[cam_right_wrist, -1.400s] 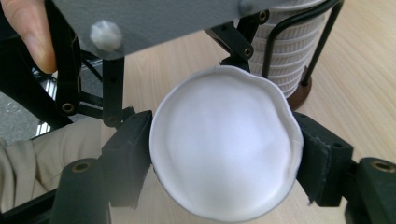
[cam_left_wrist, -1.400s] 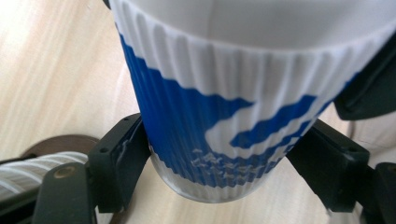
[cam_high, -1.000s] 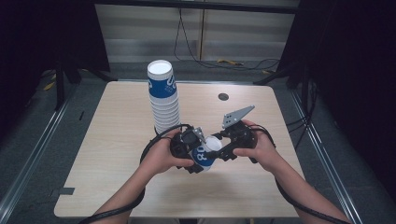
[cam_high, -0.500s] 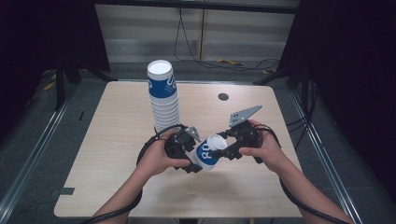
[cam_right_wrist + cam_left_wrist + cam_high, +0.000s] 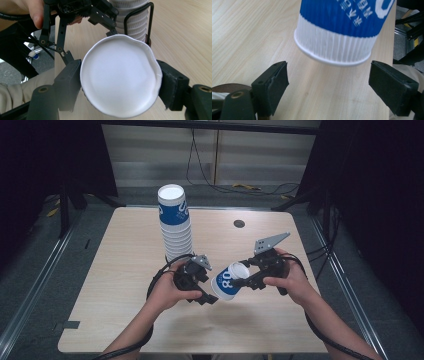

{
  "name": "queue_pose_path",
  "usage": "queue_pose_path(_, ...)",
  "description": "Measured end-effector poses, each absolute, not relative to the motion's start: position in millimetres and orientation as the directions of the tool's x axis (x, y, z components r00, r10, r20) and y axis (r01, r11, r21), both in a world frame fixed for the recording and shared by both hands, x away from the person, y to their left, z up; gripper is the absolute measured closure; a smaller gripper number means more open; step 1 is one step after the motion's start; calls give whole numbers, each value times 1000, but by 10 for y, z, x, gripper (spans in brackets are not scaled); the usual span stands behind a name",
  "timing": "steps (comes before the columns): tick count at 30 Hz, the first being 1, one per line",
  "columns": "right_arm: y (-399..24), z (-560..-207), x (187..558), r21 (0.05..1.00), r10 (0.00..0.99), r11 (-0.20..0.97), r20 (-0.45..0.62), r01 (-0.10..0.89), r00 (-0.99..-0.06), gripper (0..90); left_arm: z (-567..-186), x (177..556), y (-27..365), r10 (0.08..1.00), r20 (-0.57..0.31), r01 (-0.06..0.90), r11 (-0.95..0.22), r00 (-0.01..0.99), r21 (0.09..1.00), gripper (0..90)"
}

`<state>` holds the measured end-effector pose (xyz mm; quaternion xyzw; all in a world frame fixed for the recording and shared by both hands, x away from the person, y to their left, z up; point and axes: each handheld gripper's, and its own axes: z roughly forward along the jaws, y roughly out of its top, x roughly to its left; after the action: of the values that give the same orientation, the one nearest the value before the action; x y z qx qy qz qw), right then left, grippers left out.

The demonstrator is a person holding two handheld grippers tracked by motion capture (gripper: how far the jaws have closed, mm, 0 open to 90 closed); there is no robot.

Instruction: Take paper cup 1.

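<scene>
Since the earlier frames the two grippers had drawn apart slightly, and the paper cup (image 5: 228, 281) had tipped with its rim toward the right gripper (image 5: 245, 281). Right gripper's jaws were closed on the cup near its rim, squeezing the mouth slightly out of round (image 5: 120, 75). Left gripper (image 5: 210, 298) stood with jaws spread wide, the cup's base (image 5: 334, 51) between them but touching neither pad. Cup was held off the tabletop (image 5: 125, 270), over its middle toward the near edge, in front of the tall cup stack (image 5: 175, 227). Judgement: a handover or reorientation was in hand; the left jaws should close on the ribbed lower wall squarely and gently, before the right lets go, since the thin wall deforms. Cup: blue printed band with white lettering, white ribbed sleeve, white interior.
</scene>
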<state>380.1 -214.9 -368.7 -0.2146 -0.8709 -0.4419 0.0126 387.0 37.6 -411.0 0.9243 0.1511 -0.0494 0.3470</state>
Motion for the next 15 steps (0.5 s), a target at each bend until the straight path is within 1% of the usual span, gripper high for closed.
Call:
queue_pose_path(7,-2182,-3688,3808,760,366,522,210,387,-907,276,-4142,3860,355,251,-192,315,-713,949,626,158)
queue_pose_path(9,-2181,-3690,3804,761,367,522,208,386,-907,276,-4151,3857,347,257,-195,321,-699,947,638,158)
queue_pose_path(10,-2181,-3692,3804,760,365,521,211,387,-907,275,-4160,3858,341,250,-205,323,-694,946,643,158)
queue_pose_path(13,-2174,-3698,3805,762,365,519,213,388,-906,275,-4165,3849,316,246,-196,314,-706,949,635,158)
queue_pose_path(15,-2169,-3700,3806,765,360,515,217,387,-908,275,-4168,3850,301,243,-192,309,-698,951,646,158)
